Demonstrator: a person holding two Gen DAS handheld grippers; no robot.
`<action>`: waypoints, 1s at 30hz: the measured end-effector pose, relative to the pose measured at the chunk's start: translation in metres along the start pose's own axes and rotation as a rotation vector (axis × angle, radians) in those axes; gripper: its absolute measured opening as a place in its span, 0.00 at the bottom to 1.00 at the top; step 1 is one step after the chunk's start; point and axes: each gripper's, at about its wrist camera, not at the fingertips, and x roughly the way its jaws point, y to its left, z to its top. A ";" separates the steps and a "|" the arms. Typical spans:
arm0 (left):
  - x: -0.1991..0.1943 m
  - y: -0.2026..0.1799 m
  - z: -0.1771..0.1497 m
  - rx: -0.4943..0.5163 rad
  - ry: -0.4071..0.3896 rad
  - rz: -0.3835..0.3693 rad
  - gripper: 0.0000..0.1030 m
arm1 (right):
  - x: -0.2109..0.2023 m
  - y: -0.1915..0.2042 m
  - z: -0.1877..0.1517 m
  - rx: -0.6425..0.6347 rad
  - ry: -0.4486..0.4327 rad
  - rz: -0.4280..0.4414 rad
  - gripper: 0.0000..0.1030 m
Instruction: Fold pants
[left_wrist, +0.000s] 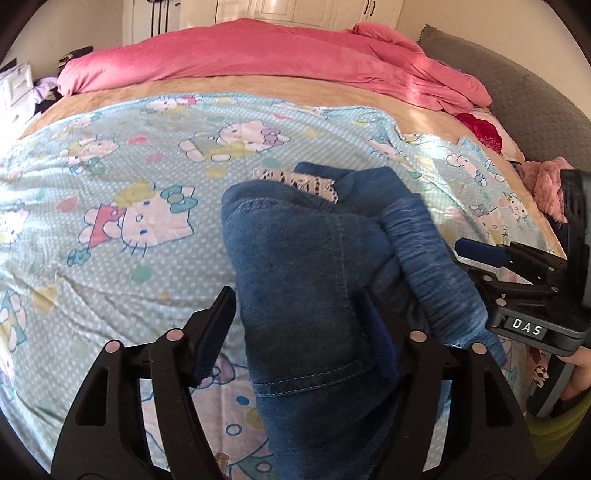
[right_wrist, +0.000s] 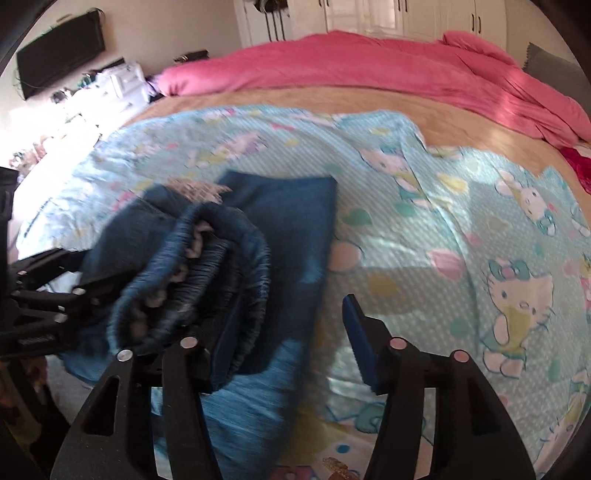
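Pants (left_wrist: 314, 280) blue denim, bunched, elastic waistband rumpled.

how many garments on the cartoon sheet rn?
1: blue denim pants, bunched mid-sheet, lying between the open left gripper and the open right gripper. Anything beneath the bundle would be hidden.

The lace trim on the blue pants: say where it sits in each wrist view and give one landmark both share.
Left wrist view: lace trim sits at centre, at the far end of the blue pants.
Right wrist view: left of centre, upper edge of the pants, blurred.
Shared landmark: the pink duvet across the far side of the bed.
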 end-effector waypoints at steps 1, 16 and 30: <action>0.001 0.001 -0.001 -0.003 0.006 -0.001 0.63 | 0.003 -0.002 -0.001 0.007 0.012 -0.007 0.56; -0.032 -0.006 -0.009 -0.006 -0.057 -0.010 0.83 | -0.059 -0.009 -0.008 0.079 -0.144 0.016 0.80; -0.105 -0.018 -0.037 -0.020 -0.153 -0.012 0.91 | -0.145 0.013 -0.042 0.047 -0.318 -0.003 0.96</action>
